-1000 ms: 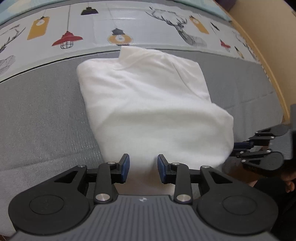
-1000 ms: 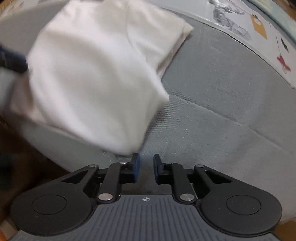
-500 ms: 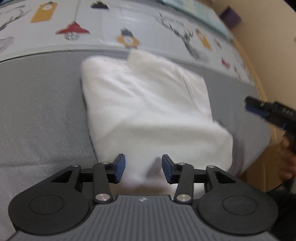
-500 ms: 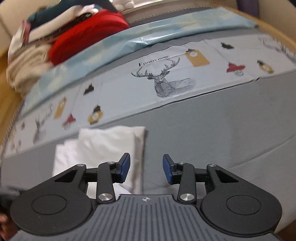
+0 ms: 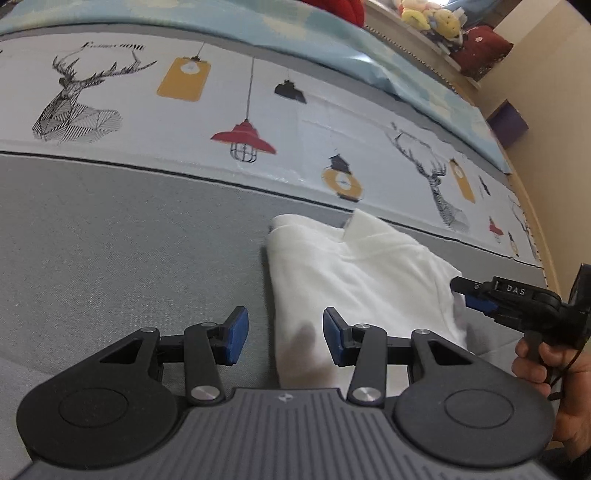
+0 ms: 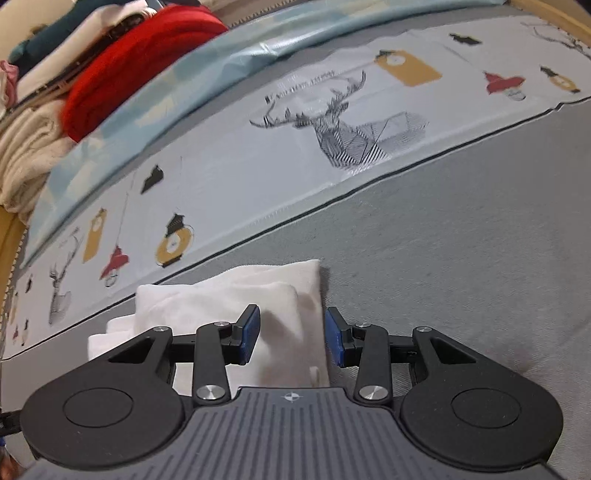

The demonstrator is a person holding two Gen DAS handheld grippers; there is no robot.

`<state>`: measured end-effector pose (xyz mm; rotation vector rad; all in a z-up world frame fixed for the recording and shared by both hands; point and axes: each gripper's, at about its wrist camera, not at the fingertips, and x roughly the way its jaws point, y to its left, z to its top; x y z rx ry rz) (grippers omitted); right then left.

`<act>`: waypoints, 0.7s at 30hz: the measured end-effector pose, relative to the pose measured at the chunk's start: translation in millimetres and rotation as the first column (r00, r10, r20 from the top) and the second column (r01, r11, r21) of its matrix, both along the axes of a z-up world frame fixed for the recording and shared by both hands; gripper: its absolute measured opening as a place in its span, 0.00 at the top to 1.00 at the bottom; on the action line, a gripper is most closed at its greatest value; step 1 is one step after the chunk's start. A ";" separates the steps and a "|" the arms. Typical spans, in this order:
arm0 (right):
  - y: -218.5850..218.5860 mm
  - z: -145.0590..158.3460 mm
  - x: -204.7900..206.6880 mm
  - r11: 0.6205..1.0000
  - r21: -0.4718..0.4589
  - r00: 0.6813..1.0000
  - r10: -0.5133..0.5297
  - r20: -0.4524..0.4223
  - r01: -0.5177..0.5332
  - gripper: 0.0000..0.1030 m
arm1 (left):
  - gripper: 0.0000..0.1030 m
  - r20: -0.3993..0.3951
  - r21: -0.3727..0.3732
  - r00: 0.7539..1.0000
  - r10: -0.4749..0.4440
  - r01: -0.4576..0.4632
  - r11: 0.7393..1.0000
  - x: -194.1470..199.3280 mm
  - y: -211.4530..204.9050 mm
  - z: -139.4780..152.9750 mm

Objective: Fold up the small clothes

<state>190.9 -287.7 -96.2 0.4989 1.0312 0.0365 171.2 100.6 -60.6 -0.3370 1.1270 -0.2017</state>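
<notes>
A folded white garment (image 5: 354, 280) lies flat on the grey bed surface (image 5: 129, 240); it also shows in the right wrist view (image 6: 258, 295). My left gripper (image 5: 281, 336) is open and empty, hovering over the garment's near left edge. My right gripper (image 6: 291, 339) is open and empty, above the garment's near right part. In the left wrist view the right gripper (image 5: 476, 295) shows from the side at the garment's right edge, held by a hand (image 5: 546, 369).
A printed sheet with deer and lamps (image 5: 258, 110) runs across the bed behind the garment. A pile of clothes, red (image 6: 140, 62) and cream (image 6: 26, 155), lies at the far left. Soft toys (image 5: 428, 18) sit on a shelf beyond the bed.
Both grippers have opened wider and pulled back from the garment, which now lies folded on the bed. The right gripper swung round from the garment's lifted edge to face the bed.
</notes>
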 end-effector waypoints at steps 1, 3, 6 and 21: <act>3.2 -2.9 3.5 1.000 0.007 1.000 0.006 -0.011 -0.006 0.73 | 0.53 -0.006 -0.001 1.000 0.000 0.000 1.000 1.6 1.5 -0.9; 10.5 -2.9 8.6 1.000 -0.002 1.000 0.027 0.006 -0.027 0.97 | 0.53 -0.008 -0.001 1.000 -0.003 0.003 1.000 4.7 3.2 -2.0; 12.7 15.8 6.3 0.998 -0.056 0.988 -0.014 0.154 0.023 0.97 | 0.53 -0.012 -0.015 1.000 -0.010 0.010 1.000 8.2 2.0 -4.2; -1.9 12.0 -15.9 0.998 0.019 0.998 0.061 0.013 -0.062 0.44 | 0.41 -0.121 -0.020 0.991 -0.056 0.054 0.998 21.0 -39.4 -31.4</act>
